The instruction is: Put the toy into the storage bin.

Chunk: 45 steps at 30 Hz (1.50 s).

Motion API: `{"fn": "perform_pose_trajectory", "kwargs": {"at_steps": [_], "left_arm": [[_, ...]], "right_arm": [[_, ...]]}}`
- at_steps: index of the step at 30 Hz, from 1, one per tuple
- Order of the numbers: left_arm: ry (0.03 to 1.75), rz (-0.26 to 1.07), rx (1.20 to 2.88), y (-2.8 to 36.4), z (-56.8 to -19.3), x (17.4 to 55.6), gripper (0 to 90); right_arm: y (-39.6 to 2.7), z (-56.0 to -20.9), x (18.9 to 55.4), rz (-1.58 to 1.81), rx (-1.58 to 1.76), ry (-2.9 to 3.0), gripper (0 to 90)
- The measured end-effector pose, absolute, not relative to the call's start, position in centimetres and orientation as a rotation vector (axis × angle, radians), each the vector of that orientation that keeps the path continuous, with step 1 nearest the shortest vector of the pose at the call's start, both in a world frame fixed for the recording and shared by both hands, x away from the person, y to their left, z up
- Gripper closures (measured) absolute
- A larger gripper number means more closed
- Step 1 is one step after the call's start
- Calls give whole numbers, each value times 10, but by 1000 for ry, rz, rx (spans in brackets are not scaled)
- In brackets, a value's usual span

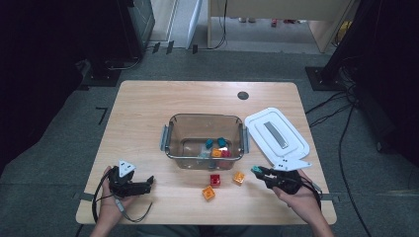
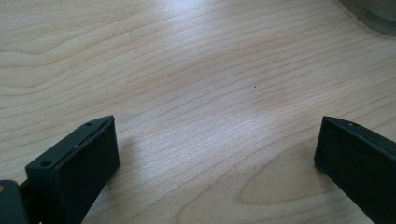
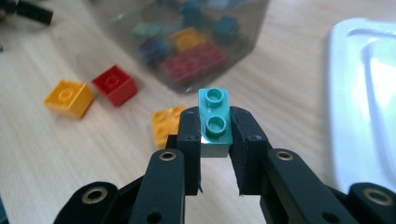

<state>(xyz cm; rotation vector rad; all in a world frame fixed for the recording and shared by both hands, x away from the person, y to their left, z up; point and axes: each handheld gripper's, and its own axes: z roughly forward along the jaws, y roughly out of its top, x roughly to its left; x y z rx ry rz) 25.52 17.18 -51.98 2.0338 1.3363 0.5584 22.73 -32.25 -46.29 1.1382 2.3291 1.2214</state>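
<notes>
— Why is your right tool [image 3: 214,140] holding the teal brick [image 3: 214,122] that way?

— You have the jaws clamped on its two long sides, studs up, so it sits level and can be dropped straight into the clear bin [image 1: 170,143]. In the high view the brick [image 1: 256,171] is off the worktop [image 1: 148,103], just right of the bin's near corner.

— And your left tool [image 2: 215,154]?

— Jaws wide apart over bare wood, nothing between them; it rests at the near left, out of your way.

— What else is around?

— A red brick [image 1: 215,180] and two orange bricks [image 1: 208,193] [image 1: 239,177] lie loose in front of the bin. The white lid [image 1: 276,136] lies flat to its right, so the opening is free. Your likely obstacle is the bin's near wall and its side latch [image 1: 245,140]; you'd need to clear those.
</notes>
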Motion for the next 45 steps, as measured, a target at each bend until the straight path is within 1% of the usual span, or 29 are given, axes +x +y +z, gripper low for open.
{"fn": "perform_pose_trajectory", "kwargs": {"at_steps": [7,17,29,34,45], "left_arm": [[1337,558,2031,172,-520,255,0],[1337,558,2032,172,-520,255,0],[1337,559,2030,172,-520,255,0],[1336,558,2033,172,-520,255,0],[1336,560,2030,171,-520,256,0]], "right_arm": [[-329,-438,241,1229,1155,2288,762],[-322,-407,258,1205,1146,2287,762],[-294,-375,281,1222,1106,2296,762],[-275,-370,288,1228,1072,2325,762],[-243,-377,307,1204,1091,2400,753]]}}
